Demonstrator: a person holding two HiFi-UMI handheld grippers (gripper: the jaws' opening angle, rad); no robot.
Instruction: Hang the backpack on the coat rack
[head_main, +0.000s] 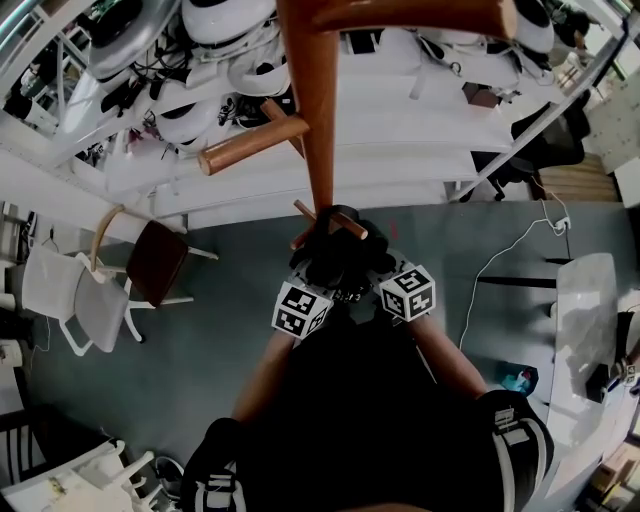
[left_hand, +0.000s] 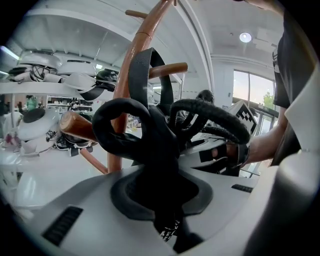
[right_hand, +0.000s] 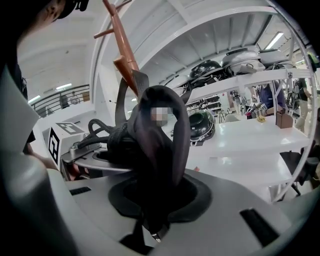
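Two tools, left tool (left_hand: 161, 202) and right tool (right_hand: 150, 207), clamp the black fabric backpack (head_main: 335, 258). They hold it by the brown wooden coat rack (head_main: 318, 120), likely to hook a peg (head_main: 341, 224).

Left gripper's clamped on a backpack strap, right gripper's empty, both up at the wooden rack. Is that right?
No: the right gripper isn't empty. The right gripper view shows its jaws shut on a black strap too. The left gripper does clamp a strap, and both are at the wooden rack.
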